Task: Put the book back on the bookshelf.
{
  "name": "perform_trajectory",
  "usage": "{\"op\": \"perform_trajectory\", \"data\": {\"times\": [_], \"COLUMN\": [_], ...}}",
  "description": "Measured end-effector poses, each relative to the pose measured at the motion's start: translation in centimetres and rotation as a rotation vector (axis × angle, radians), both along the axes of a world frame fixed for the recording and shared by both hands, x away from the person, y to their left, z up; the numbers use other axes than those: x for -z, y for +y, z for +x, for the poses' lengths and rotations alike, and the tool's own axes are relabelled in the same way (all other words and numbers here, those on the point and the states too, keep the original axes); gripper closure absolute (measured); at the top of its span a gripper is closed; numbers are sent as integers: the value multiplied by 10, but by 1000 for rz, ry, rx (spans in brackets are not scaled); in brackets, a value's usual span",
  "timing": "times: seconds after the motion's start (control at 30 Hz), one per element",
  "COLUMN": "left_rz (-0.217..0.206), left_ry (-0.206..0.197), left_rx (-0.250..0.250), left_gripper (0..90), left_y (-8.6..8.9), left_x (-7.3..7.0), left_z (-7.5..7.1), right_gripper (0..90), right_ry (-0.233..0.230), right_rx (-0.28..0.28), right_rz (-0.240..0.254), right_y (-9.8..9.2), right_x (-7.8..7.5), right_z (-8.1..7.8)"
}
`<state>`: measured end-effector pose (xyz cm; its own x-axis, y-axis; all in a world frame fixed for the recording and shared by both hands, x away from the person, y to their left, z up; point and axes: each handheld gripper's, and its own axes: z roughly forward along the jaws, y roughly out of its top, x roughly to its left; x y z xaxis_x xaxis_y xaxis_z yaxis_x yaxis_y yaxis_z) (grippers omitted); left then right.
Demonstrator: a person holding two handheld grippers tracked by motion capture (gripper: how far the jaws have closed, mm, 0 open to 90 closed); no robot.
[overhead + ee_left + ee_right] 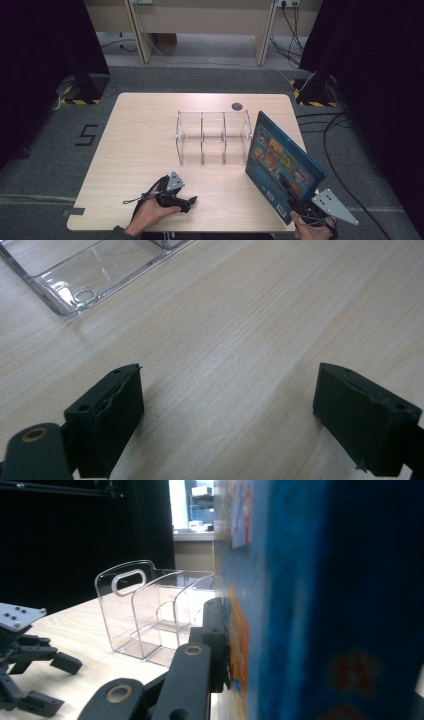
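A person's right gripper [306,209] holds a blue picture book [282,162] by its lower corner, the jaws clamped on the cover; the book stands tilted above the near right part of the wooden surface [140,145], its top edge just beside the right end of a clear acrylic organizer [212,137]. In the right gripper view, one black jaw presses flat against the book's printed face [300,605]. The left gripper [187,202] rests low on the near surface, well apart from the book, its jaws wide with nothing between them [227,405]. The step in hand appears to be carrying the book toward the organizer. The next move likely calls for bringing the book upright and lining its edge up with one slot. The organizer's three compartments, separated by two clear dividers, are all empty.
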<state>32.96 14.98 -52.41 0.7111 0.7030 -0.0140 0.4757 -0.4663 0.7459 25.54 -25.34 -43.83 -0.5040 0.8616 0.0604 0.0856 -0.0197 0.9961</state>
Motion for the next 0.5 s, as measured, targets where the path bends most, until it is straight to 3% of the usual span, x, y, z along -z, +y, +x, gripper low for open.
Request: {"op": "perform_trajectory", "data": {"times": [0.27,0.5], "left_rz": [-2,-9], "left_ry": [0,-5], "left_rx": [2,7], "left_gripper": [120,116], "left_y": [0,0], "left_x": [0,1], "left_z": [0,1], "right_gripper": [819,820], "right_ry": [27,27], "right_rx": [-34,-44], "right_rz": [64,60], "right_y": [4,12], "right_x": [-2,-8], "right_z": [-1,2]}}
